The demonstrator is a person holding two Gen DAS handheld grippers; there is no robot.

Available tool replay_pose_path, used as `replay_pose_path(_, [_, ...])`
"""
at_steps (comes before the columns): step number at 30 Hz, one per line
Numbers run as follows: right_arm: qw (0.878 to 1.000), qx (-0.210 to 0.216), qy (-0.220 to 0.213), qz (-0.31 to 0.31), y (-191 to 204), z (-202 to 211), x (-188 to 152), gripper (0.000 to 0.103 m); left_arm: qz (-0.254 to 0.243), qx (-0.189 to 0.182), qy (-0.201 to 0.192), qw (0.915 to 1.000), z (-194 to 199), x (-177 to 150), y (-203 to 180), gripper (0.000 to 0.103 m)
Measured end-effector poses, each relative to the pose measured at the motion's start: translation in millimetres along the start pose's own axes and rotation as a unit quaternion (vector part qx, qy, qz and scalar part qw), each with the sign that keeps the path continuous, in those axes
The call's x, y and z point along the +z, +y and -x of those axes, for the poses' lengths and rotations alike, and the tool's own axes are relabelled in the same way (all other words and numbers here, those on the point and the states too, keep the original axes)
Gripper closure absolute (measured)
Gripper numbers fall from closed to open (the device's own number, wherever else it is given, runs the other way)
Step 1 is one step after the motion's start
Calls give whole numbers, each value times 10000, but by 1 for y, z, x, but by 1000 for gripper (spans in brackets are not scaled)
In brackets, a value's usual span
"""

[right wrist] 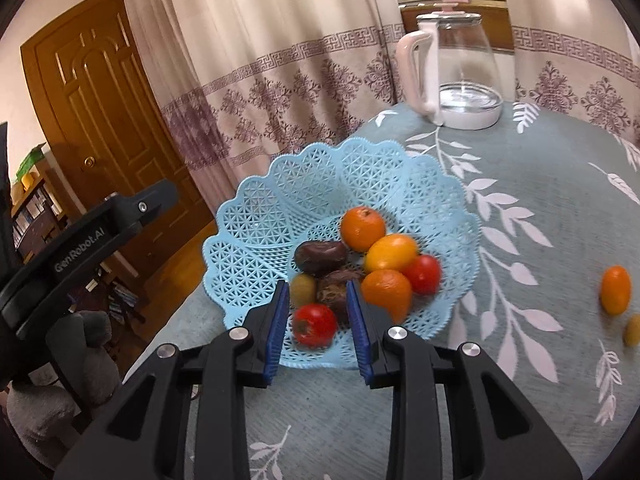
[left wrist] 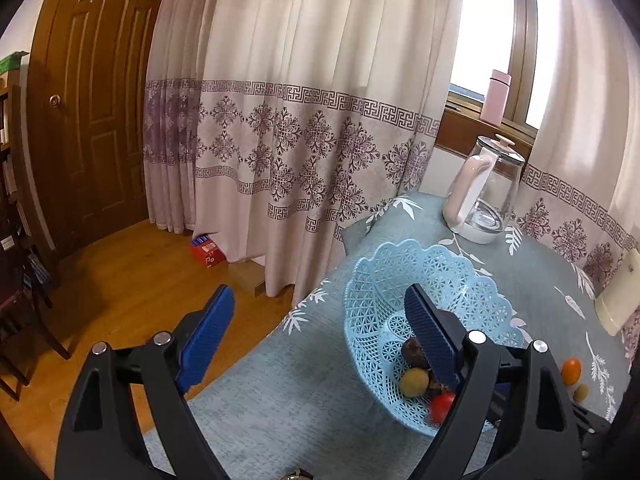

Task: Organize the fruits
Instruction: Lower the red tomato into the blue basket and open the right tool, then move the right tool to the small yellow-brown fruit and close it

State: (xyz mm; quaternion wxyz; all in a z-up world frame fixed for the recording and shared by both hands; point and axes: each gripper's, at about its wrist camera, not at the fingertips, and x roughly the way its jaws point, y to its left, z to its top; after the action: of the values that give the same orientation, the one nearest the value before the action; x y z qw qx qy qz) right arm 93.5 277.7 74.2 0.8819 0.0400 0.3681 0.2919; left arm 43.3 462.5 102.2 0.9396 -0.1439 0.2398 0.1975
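R claw (right wrist: pixel 318 316): jaws standing apart, hovering over basket, gripping nothing.
L claw (left wrist: pixel 320 332): gaping wide, empty.
Basket (right wrist: pixel 256 216): holding 8 fruits.
Tablecloth (right wrist: pixel 540 184): 2 fruits lying loose, right of basket.

text: "GenRobot.AI" | on: left tool (right wrist: pixel 92 240) body, right wrist view

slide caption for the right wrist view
Open right hand-held gripper poised over a blue basket of fruit, with two fruits left on the tablecloth.
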Motion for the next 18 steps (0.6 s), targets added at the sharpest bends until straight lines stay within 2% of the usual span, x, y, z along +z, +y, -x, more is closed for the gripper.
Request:
replay_pose_path(1, [10000, -7, 4, -11, 0, -1, -1, 66, 10, 2, 15, 10000, -1, -1, 0, 15])
replay_pose_path(5, [9999, -86, -24, -73, -5, 1, -5, 66, -14, -18, 70, 10000, -5, -4, -4, 15])
replay_pose_path(14, [9980, -336, -182, -511, -39, 19, -12, 65, -56, -57, 108, 9999, -5, -7, -10, 14])
replay_pose_path(18, [9965, -481, -202, -658, -53, 23, -15, 65, -101, -115, 80, 9999, -3, -8, -15, 8])
